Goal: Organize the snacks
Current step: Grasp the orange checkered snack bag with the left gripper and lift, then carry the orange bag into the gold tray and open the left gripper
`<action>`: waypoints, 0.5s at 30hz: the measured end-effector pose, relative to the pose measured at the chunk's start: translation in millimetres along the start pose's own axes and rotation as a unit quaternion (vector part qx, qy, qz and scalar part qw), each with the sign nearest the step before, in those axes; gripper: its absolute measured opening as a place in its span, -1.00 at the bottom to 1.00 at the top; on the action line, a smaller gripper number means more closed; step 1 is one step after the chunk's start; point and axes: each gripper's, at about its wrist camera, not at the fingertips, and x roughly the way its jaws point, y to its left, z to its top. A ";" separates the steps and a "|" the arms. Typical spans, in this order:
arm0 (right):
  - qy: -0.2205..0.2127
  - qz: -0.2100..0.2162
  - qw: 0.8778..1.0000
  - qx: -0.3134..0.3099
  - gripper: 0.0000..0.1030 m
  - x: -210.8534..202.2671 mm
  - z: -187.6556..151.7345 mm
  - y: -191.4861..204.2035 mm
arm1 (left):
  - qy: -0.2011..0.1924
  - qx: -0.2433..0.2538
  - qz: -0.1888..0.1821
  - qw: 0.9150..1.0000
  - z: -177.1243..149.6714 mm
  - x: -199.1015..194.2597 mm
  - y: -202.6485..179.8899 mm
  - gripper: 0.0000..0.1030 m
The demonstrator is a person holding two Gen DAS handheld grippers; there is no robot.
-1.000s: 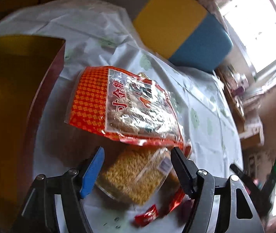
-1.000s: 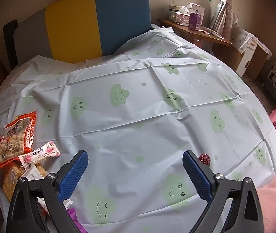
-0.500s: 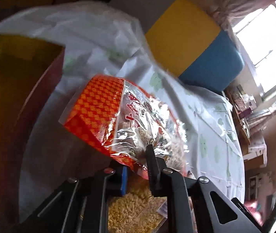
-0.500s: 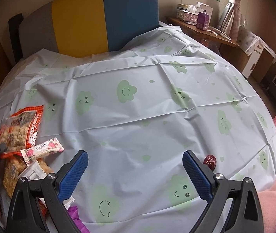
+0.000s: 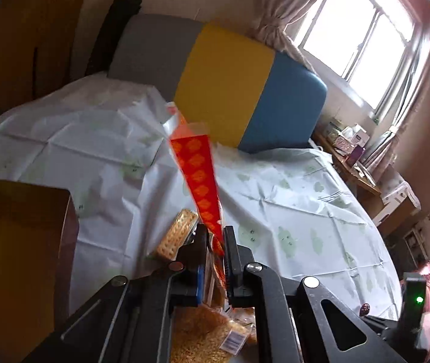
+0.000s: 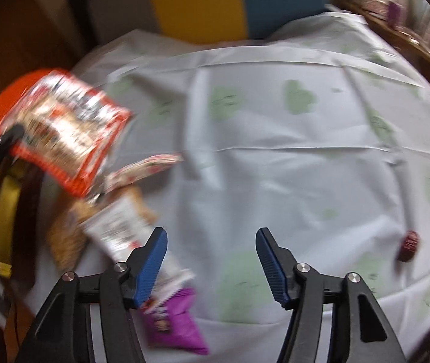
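Note:
My left gripper (image 5: 215,239) is shut on the edge of a red-orange snack bag (image 5: 198,172) and holds it up edge-on above the table. The same bag (image 6: 60,130) shows lifted at the left of the blurred right wrist view. Below it lie a cracker pack (image 5: 177,233) and a clear bag of yellow snacks (image 5: 203,332). My right gripper (image 6: 210,257) is open and empty above the tablecloth, beside a white-labelled snack bag (image 6: 118,230), a purple packet (image 6: 172,323) and a pink-white bar (image 6: 145,166).
A brown box with a gold inside (image 5: 18,242) stands at the left. A small dark red candy (image 6: 408,242) lies at the right. The white cloud-print tablecloth (image 6: 275,121) covers the table. A yellow and blue headboard (image 5: 245,81) stands behind it.
My left gripper closed on the red-orange bag and lifted it off the pile, turning it edge-on. My right gripper moved left and down toward the snacks, its jaws narrower.

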 end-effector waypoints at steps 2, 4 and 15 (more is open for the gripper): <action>0.001 0.019 1.000 -0.017 0.21 -0.2 -2.1 8.9 | -0.003 0.003 -0.005 1.000 3.5 -3.6 -0.4 -0.81; 0.001 0.046 0.999 -0.026 0.21 -0.7 -3.7 15.7 | -0.011 0.007 -0.010 1.000 7.6 -10.9 -1.4 -0.81; 0.018 0.014 0.994 -0.106 -0.24 32.7 -16.9 48.9 | -0.030 0.026 -0.028 0.999 19.6 -54.3 5.5 -0.81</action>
